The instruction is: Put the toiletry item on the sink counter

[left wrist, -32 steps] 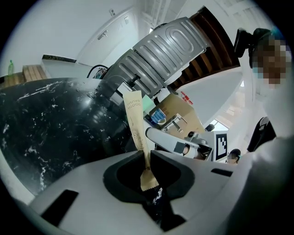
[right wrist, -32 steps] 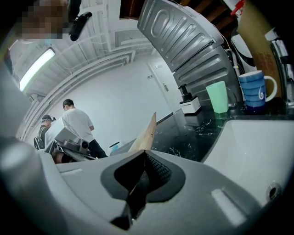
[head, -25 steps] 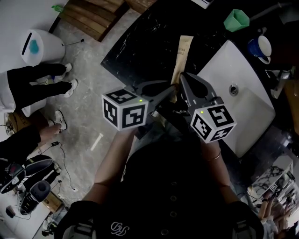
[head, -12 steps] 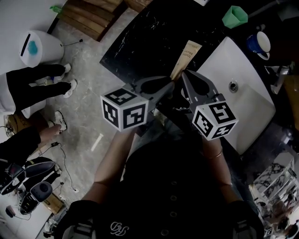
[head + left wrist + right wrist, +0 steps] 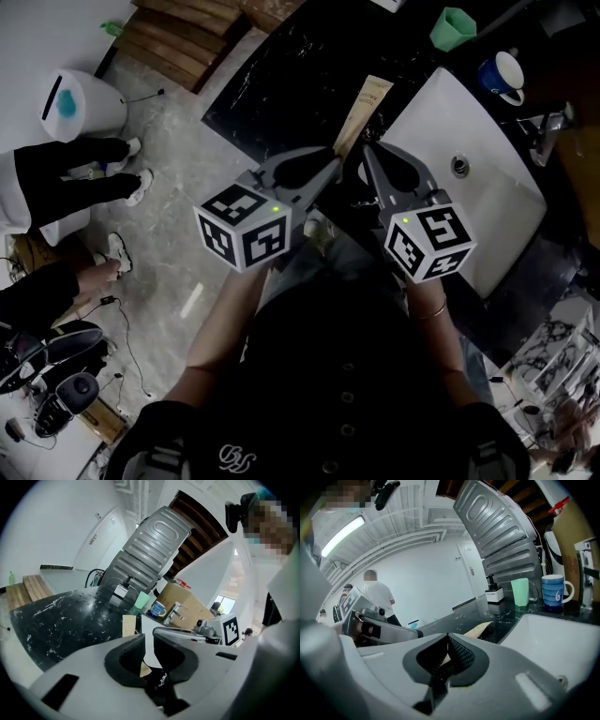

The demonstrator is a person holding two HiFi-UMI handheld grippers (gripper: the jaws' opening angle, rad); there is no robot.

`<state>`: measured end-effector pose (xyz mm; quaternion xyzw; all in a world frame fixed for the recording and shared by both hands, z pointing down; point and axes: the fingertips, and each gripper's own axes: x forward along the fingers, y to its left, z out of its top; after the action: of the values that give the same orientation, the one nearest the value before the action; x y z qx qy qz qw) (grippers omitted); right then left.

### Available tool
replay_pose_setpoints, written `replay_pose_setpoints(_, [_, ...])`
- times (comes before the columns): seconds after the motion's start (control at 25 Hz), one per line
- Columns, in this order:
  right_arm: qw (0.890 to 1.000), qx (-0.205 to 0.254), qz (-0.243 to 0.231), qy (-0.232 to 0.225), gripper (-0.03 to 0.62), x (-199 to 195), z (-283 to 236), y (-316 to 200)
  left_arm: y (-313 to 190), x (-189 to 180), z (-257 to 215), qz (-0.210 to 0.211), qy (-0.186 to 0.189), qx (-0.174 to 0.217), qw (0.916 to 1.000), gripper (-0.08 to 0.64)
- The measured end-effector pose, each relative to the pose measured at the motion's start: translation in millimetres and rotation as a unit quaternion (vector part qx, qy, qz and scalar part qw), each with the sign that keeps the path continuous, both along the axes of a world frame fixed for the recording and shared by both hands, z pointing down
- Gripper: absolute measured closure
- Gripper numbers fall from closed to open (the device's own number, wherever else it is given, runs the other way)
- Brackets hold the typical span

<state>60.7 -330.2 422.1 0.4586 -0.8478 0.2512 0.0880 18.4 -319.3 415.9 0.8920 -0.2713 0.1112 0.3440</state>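
On the black tabletop (image 5: 281,84): the toiletry item (image 5: 364,105), a flat tan tube, lies just left of the sink (image 5: 487,216).
Change: a second ago its near end sat between the tool tips; now both tools have drawn back and it rests free.
Meaning: placement looks done.
Left tool (image 5: 336,163): jaws a narrow slit apart, holding nothing.
Right tool (image 5: 366,152): tips pressed together, empty.
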Motion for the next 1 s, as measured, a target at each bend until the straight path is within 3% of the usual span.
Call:
replay_pose_setpoints(0.4, [0.999, 0.041, -0.02, 0.013, 0.588, -23.3, -30.8, 32.7, 18.8, -13.4, -35.7, -0.027, 0.021, 0.076, 0.9965, 0.517])
replay_pose_setpoints(0.6, [0.997, 0.067, -0.021, 0.021, 0.589, -30.1, -48.1, 46.3, 34.2, -21.4, -49.2, -0.026, 0.012, 0.113, 0.9932, 0.517])
replay_pose_setpoints(1.0, [0.992, 0.116, -0.044, 0.015, 0.589, -54.1, -82.0, 84.4, 67.9, -34.4, -73.0, -0.03, 0.053, 0.143, 0.9879, 0.521])
